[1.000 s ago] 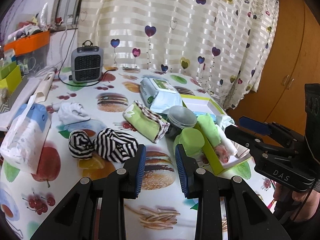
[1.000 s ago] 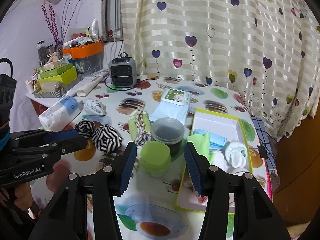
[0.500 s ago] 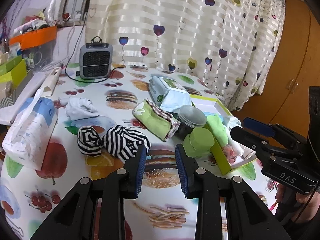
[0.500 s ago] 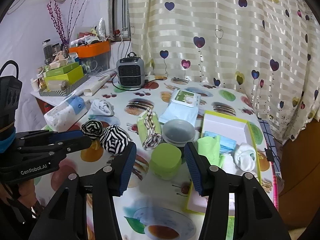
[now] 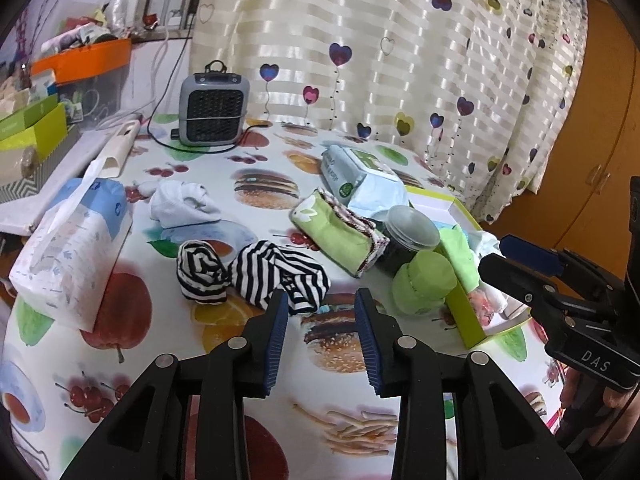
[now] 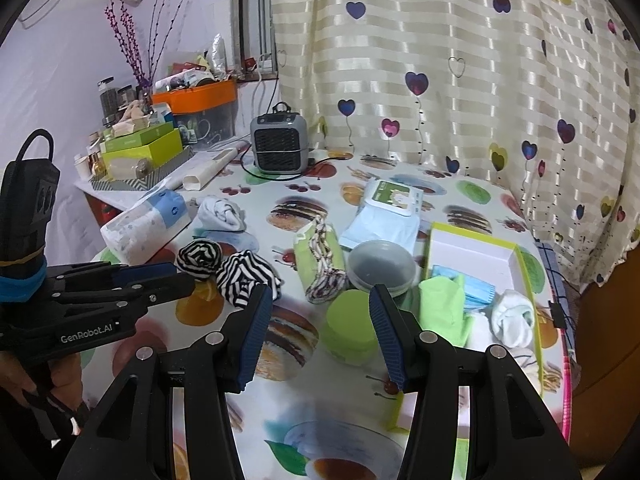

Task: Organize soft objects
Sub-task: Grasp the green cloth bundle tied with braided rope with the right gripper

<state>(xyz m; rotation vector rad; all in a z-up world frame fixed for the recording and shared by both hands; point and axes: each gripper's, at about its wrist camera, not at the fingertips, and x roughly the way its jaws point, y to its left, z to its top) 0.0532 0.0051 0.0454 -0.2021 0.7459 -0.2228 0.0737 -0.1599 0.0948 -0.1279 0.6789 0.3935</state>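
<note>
Surface (image 5: 168, 344) with a fruit-and-burger print carried two striped rolled cloths: the small roll (image 5: 200, 276) and the larger roll (image 5: 280, 276), touching each other. One white sock bundle (image 5: 182, 204) lay loose behind them. One green folded cloth (image 5: 340, 236) lay beside one lidded dark jar (image 5: 408, 236) and one green tub (image 5: 424, 280). One tray (image 6: 472, 248) held a green cloth (image 6: 444, 304), a blue mask (image 6: 472, 288) and a second white bundle (image 6: 514, 318). Left tongs (image 5: 320, 332) stood apart, jaws just widened, empty, just before the larger roll. Right tongs (image 6: 316, 332) stood wide and empty, framing the green tub without touching it.
</note>
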